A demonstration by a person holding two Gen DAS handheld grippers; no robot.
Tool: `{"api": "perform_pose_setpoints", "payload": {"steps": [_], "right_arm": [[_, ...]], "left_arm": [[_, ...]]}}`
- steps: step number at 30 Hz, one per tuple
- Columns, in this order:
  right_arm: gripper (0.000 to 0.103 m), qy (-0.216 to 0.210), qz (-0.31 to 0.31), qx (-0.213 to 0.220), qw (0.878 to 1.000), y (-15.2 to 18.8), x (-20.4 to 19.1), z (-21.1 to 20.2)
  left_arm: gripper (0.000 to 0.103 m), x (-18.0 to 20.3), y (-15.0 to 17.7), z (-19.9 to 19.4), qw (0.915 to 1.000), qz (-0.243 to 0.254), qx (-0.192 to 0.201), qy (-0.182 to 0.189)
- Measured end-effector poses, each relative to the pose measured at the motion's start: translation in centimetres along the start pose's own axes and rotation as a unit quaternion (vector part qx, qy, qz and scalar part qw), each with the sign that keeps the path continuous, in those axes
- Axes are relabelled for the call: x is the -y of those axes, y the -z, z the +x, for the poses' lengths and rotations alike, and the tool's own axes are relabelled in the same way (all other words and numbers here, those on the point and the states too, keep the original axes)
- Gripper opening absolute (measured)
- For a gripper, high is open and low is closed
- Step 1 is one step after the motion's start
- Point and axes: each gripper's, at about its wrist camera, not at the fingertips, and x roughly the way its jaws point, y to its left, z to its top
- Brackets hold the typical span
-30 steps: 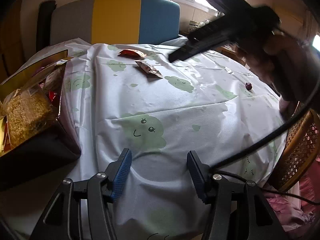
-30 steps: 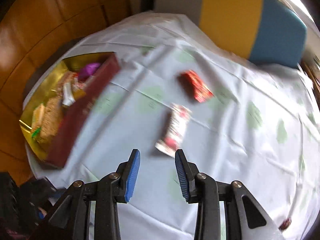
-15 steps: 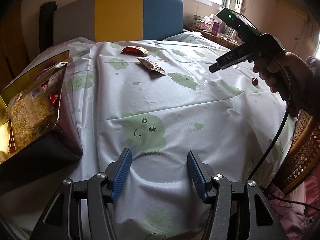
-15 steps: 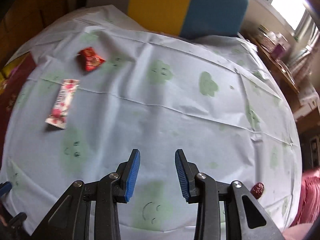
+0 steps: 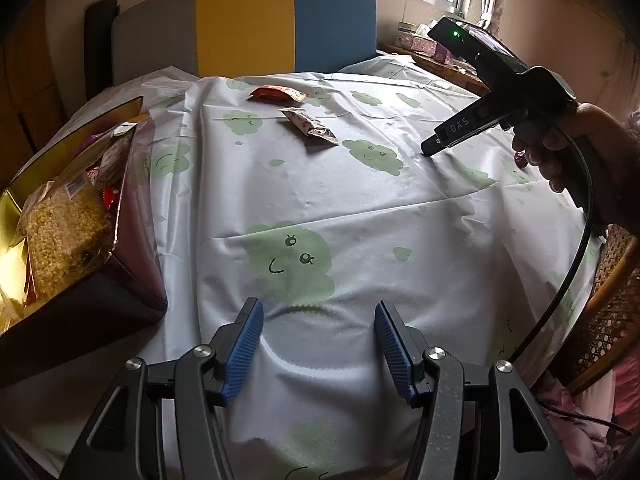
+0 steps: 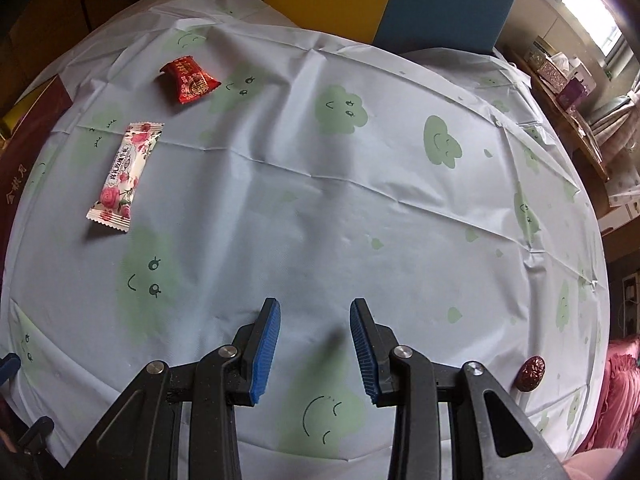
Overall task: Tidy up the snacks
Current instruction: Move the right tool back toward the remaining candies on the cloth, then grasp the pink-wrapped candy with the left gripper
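A red snack packet (image 6: 189, 78) (image 5: 276, 93) and a white packet with pink roses (image 6: 126, 174) (image 5: 308, 125) lie on the cloud-print tablecloth (image 6: 320, 208). A small dark red date (image 6: 530, 373) sits near the cloth's right edge. A gold-lined box (image 5: 72, 216) at the left holds several snacks. My left gripper (image 5: 318, 344) hovers open over the near cloth, nothing between its fingers. My right gripper (image 6: 315, 344) is open and empty above the middle of the table, the date off to its right; in the left wrist view a hand holds the right gripper (image 5: 430, 146) over the far right.
A chair with grey, yellow and blue back (image 5: 248, 24) stands behind the table. A wicker chair (image 5: 608, 300) is at the right edge. A windowsill shelf with boxes (image 6: 560, 72) lies at the back right. A cable (image 5: 576, 248) hangs from the right gripper.
My right gripper swung right, away from the two packets and the box, and came down toward the cloth; the date is now in its view. My left gripper stayed put.
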Motion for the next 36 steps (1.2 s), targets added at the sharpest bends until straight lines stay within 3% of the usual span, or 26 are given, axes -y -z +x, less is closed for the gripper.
{"api": "perform_pose_setpoints", "payload": {"steps": [21, 23, 28, 36], "right_arm": [[0.038, -0.001, 0.002, -0.006, 1.000, -0.6, 0.3, 0.9], [0.038, -0.001, 0.002, -0.008, 1.000, -0.6, 0.3, 0.9], [0.038, -0.002, 0.004, -0.011, 1.000, -0.8, 0.4, 0.9], [0.038, -0.001, 0.007, -0.014, 1.000, -0.9, 0.4, 1.0]], "left_arm": [[0.060, 0.1, -1.1, 0.4, 0.9993, -0.015, -0.031, -0.017], [0.056, 0.0, -1.3, 0.3, 0.9988, -0.022, -0.038, -0.023], [0.046, -0.7, -3.6, 0.0, 0.9978, -0.050, -0.038, -0.023], [0.045, -1.3, -10.1, 3.1, 0.9953, -0.083, -0.047, -0.017]]}}
